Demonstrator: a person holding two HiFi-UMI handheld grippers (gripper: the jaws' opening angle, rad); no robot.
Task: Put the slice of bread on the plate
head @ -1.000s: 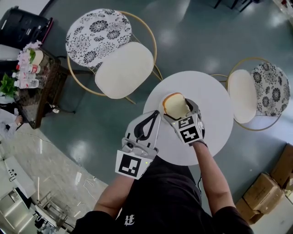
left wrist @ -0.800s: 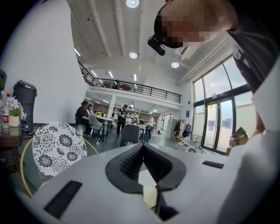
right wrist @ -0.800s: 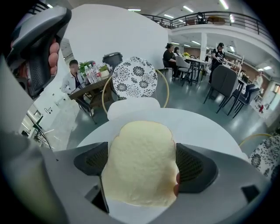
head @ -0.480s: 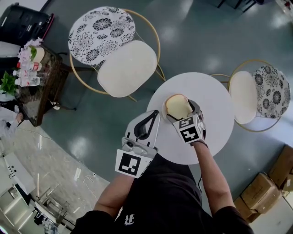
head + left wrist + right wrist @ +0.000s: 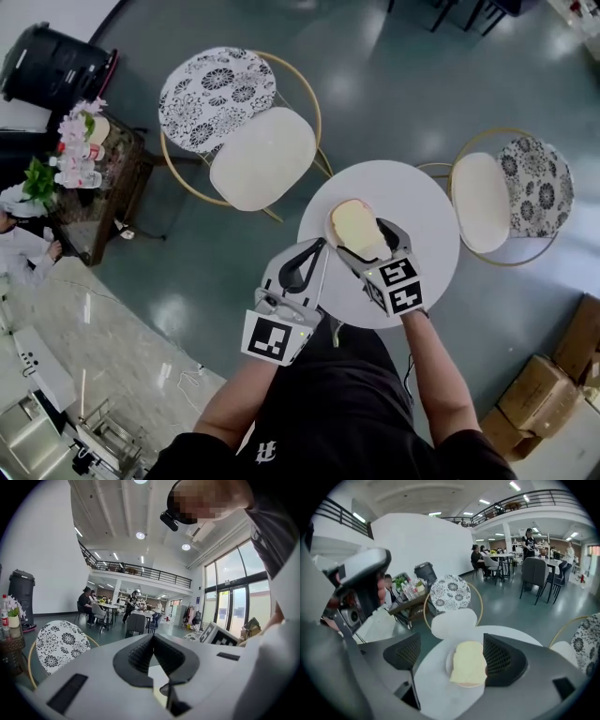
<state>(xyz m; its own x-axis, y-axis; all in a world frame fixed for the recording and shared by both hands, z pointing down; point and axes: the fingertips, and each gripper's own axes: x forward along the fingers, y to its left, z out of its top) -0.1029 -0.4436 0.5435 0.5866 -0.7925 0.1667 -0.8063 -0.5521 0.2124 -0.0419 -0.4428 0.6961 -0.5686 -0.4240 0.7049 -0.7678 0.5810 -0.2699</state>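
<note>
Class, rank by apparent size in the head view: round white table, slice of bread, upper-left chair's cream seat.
1. round white table
2. cream seat
3. slice of bread
None look alike.

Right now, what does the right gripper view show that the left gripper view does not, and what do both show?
Only the right gripper view: the slice of bread lying on the plate. Only the left gripper view: the tongs of the left gripper, shut and empty, and tall glass doors. Both: the flower-patterned chair back, the black bin and people seated at far tables.
</note>
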